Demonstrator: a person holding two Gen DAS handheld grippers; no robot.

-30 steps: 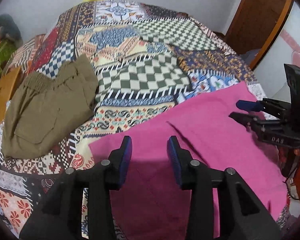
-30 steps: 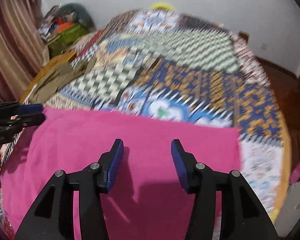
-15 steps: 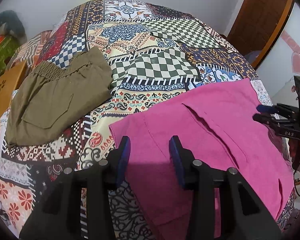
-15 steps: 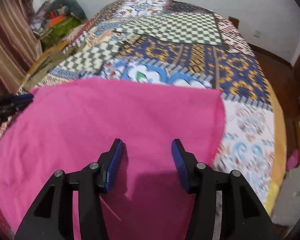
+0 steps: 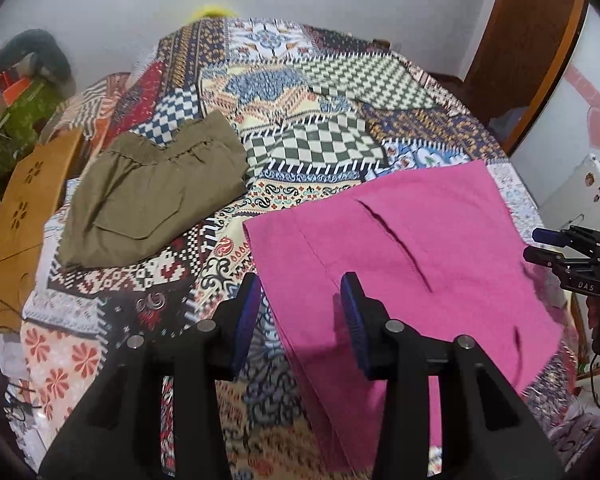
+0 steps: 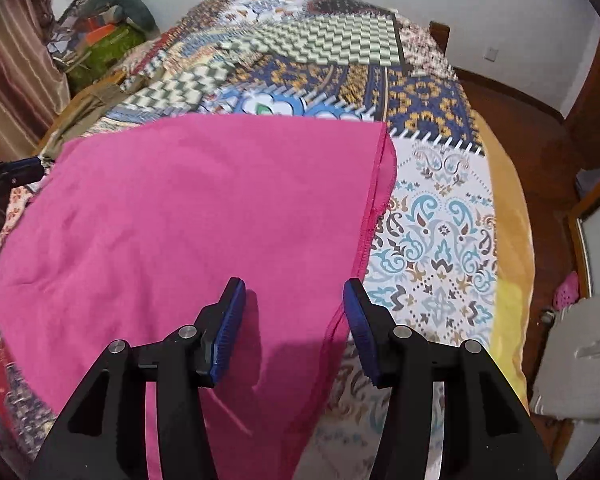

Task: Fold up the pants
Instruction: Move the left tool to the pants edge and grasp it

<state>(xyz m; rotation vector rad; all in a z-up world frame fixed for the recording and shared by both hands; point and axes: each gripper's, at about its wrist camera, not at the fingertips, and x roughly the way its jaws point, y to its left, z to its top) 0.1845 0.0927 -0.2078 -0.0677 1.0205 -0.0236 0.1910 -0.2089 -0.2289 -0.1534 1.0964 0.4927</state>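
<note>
Lying flat on the patchwork bedspread point(image 5: 308, 152), the pink pants point(image 5: 400, 248) occupy the near right part of the bed, with a slit pocket visible on the upper face. The left gripper point(image 5: 300, 312) hovers over the garment's near left edge, fingers apart and empty. The right gripper point(image 6: 294, 312) hovers over the opposite, stitched edge, fingers likewise apart, nothing between them. A folded olive garment point(image 5: 148, 196) rests well apart to the left, beside a wooden board point(image 5: 20, 220).

Judgement: the step in hand appears to be taking hold of both edges for a fold. It would be done well by pinching each edge close to its corner, catching all layers, then lifting both sides level so the cloth does not skew or drag the bedspread.

Compared with one second ago, both grippers have drawn outward: the left view showed pink cloth filling the space under the fingers, and now the garment's left edge sits between them. The right view has shifted similarly toward the stitched edge. Finger spacing is unchanged.
</note>
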